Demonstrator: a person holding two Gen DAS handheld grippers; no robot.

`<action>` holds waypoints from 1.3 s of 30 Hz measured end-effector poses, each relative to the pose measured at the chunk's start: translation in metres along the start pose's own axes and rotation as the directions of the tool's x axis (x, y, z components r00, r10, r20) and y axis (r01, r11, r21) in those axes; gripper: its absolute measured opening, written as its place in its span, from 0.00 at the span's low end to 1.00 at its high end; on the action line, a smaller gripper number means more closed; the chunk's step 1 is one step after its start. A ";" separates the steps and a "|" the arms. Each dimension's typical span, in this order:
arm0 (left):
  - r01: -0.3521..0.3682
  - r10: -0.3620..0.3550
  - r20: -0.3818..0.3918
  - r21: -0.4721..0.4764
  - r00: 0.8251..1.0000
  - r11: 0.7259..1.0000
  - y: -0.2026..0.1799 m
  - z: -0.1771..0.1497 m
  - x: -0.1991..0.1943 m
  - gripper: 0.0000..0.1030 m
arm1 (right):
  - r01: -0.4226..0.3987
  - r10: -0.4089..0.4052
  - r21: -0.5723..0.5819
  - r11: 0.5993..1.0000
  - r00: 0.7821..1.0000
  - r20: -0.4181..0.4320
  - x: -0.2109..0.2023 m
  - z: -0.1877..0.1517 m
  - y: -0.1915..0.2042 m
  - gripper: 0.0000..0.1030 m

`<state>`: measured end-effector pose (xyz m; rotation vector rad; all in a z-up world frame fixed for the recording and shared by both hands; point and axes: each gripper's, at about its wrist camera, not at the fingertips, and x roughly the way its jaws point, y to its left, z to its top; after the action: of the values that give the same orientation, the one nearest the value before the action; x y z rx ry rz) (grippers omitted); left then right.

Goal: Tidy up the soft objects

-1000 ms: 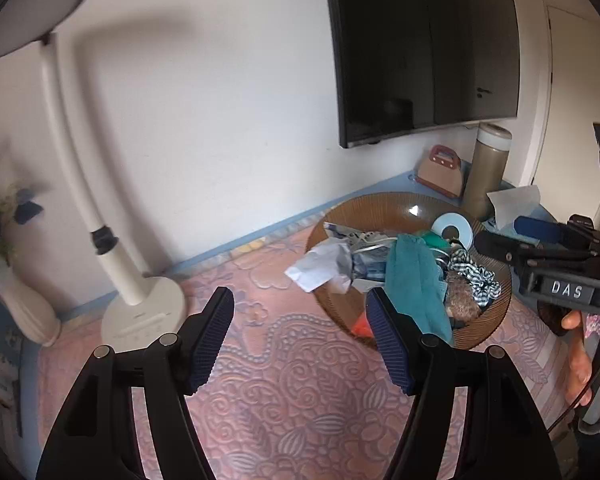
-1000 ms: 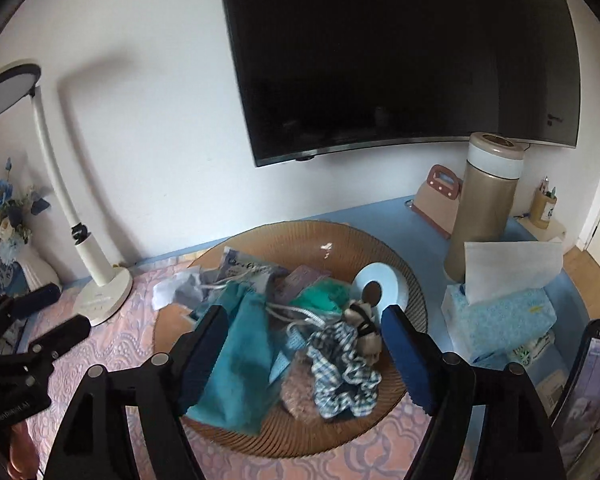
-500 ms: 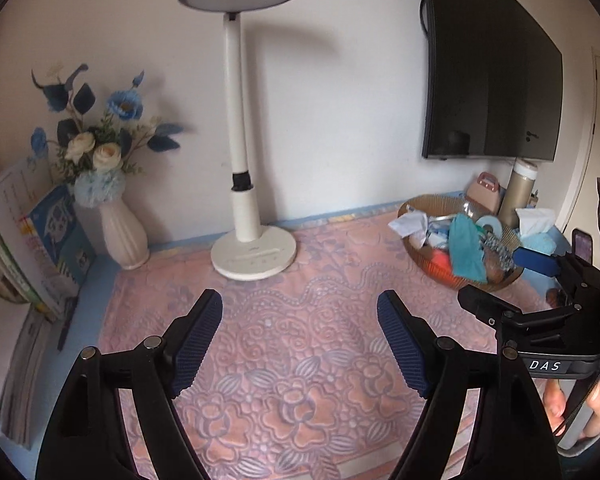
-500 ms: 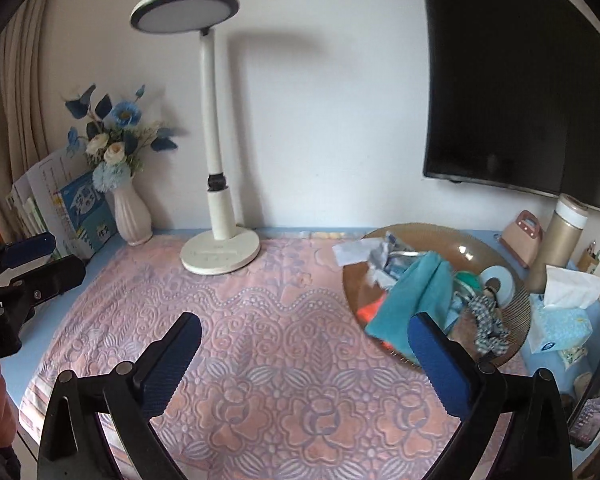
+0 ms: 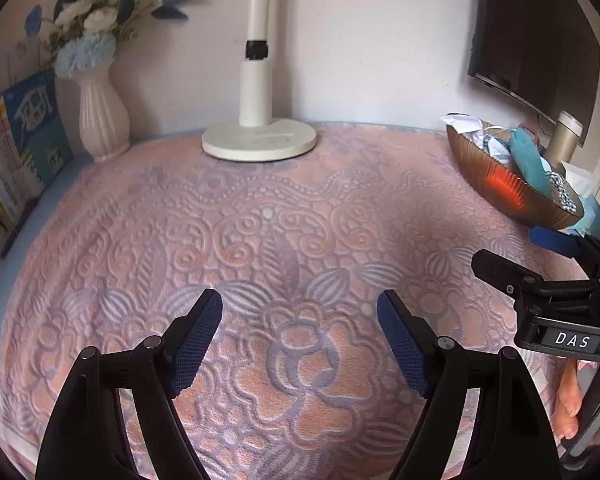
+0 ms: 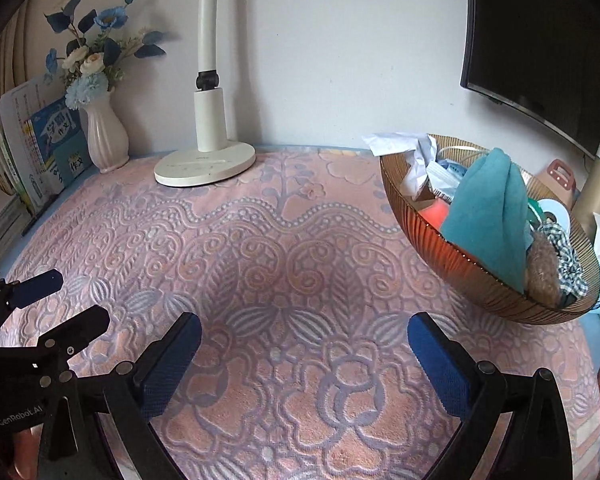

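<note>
Soft objects fill the ribbed bowl [image 6: 480,276] at three o'clock on the bench: a teal cloth [image 6: 488,216], limp and light, best pinched at its raised fold. Left claw [image 5: 300,340] and right claw [image 6: 304,356] gape wide, empty, over the pink mat [image 6: 260,240].

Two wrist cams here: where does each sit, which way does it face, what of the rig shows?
Left wrist: on the left tongs, angled down at the pink mat; own open fingers, right tongs at right edge, a hand.
Right wrist: on the right tongs, facing likewise; own open fingers, left tongs at left edge.
Shared: mat, lamp, vase, bowl of soft things.
</note>
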<state>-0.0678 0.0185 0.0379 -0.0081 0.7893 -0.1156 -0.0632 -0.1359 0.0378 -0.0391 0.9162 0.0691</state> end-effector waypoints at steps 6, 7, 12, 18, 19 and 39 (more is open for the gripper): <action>0.037 -0.048 -0.052 -0.191 0.997 0.981 0.036 -0.006 0.008 0.76 | -0.033 0.035 0.051 0.998 0.999 -0.033 0.013 -0.010 -0.009 1.00; 0.045 -0.059 -0.059 -0.214 0.997 0.976 0.040 -0.006 0.010 0.76 | -0.039 0.040 0.051 0.998 0.999 -0.027 0.011 -0.011 -0.009 1.00; 0.032 -0.051 -0.072 -0.243 0.996 0.970 0.043 -0.008 0.014 0.76 | -0.022 0.022 0.015 1.000 1.000 -0.016 0.007 -0.013 -0.002 1.00; -0.055 0.038 -0.103 -0.162 0.994 0.985 0.027 -0.007 0.019 0.77 | -0.018 0.017 -0.013 1.000 0.999 -0.029 0.011 -0.013 0.002 1.00; -0.058 0.042 -0.106 -0.150 0.993 0.987 0.026 -0.007 0.019 0.77 | -0.019 0.019 -0.010 1.000 0.999 -0.033 0.012 -0.012 0.002 1.00; -0.059 0.040 -0.126 -0.145 0.991 0.988 0.026 -0.008 0.022 0.78 | -0.022 0.022 0.008 1.000 0.999 -0.043 0.013 -0.012 -0.001 1.00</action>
<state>-0.0557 0.0427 0.0158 -0.1231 0.9194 -0.0101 -0.0649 -0.1370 0.0203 -0.0236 0.9597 0.0857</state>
